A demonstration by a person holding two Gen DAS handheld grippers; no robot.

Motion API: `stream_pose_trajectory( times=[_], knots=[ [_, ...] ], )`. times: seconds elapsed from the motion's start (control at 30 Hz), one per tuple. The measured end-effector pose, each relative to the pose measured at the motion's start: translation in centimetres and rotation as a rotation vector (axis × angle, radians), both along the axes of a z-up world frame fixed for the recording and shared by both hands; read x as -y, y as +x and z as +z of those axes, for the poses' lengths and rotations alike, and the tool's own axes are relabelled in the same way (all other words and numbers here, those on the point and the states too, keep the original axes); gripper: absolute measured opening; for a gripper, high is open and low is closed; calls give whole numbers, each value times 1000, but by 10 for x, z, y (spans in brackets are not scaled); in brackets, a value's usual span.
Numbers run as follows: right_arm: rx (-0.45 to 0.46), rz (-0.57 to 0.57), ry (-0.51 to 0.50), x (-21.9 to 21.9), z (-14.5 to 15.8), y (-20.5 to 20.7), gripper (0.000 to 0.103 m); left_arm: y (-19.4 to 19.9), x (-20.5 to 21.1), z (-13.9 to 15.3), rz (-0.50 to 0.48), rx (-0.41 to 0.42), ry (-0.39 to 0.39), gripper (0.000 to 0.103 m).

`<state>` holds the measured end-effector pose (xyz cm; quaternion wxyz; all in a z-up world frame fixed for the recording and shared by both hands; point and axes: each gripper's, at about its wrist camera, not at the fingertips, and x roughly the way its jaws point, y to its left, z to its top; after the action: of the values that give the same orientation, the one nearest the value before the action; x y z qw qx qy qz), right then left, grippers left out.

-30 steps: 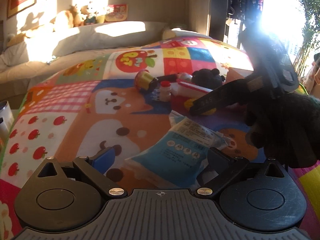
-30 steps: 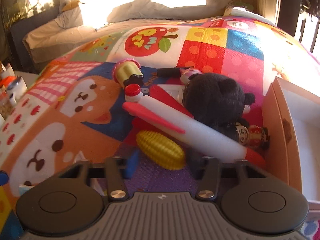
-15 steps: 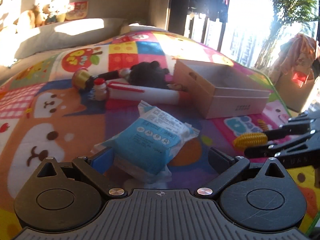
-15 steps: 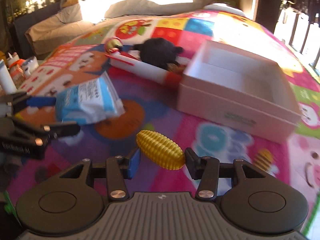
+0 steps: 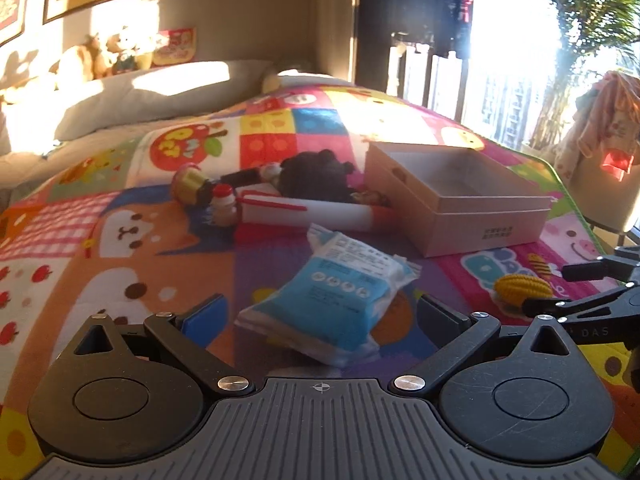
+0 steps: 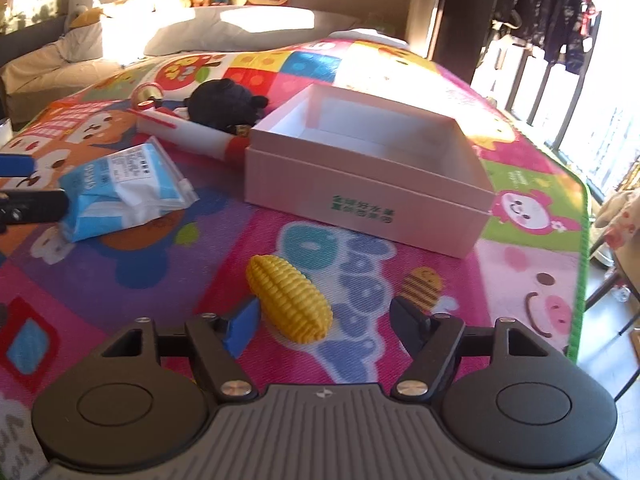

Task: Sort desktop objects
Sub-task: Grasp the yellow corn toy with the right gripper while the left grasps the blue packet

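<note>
- The right hand-held gripper (image 6: pixel 324 322) had its jaws opening, and the yellow ribbed plastic corn cob (image 6: pixel 289 298) lay on the mat between them: close against the blue-padded left finger, well clear of the black right one, so no pad pressed on it.
- The left hand-held gripper (image 5: pixel 320 314) stood wide, its fingers to either side of the blue-and-white plastic wipes packet (image 5: pixel 330 294), which lay just ahead between them, apart from both pads and not gripped.
- Beyond the corn, further from the right hand-held gripper, sat the open pale pink cardboard box (image 6: pixel 360 196), seemingly empty. The corn rested on the colourful cartoon play mat (image 6: pixel 140 264) in front of it, outside it.
- To the box's far left lay a white-and-red tube (image 6: pixel 192 136), a black plush toy (image 6: pixel 224 106), a small red-capped bottle (image 5: pixel 224 204) and a gold-and-pink toy (image 5: pixel 190 182), in a loose huddle.
- Risks, as I judged them: if the box was the corn's target, the release left it short; being round, it could roll on the soft mat when the fingers withdrew, since the left finger sat so close.
- The slack packet could slip or fold if pinched at a corner, and the two hand-held grippers were near enough to collide.
</note>
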<state>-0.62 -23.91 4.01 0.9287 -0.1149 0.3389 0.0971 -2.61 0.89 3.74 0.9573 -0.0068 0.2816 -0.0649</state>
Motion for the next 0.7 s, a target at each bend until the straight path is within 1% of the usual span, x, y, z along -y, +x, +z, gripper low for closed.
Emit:
stream_pose_trajectory(
  times=[0.07,0.13,0.17,0.2,0.3,0.4,0.57,0.7],
  knots=[
    [11,-24,-9,1,-3,1,74,2,-5,-4,27,-24,-10,103],
    [16,-67,-35,4,-9,5,75,3,-5,-7,30,-44,-8,103],
    [15,-93,-44,7,-11,7,80,3,-3,-9,27,-49,-5,103],
    [22,-111,-36,10,-12,7,83,4,-1,-11,24,-51,-1,103],
    [29,-129,-28,13,-14,7,85,5,4,-15,15,-59,2,103],
    [47,-150,-33,13,-17,5,92,7,8,-20,7,-84,10,103],
    [26,-184,0,20,-18,11,100,8,11,-30,3,-133,13,103],
    [10,-203,23,25,-19,13,103,10,11,-35,18,-163,6,103]
  ],
)
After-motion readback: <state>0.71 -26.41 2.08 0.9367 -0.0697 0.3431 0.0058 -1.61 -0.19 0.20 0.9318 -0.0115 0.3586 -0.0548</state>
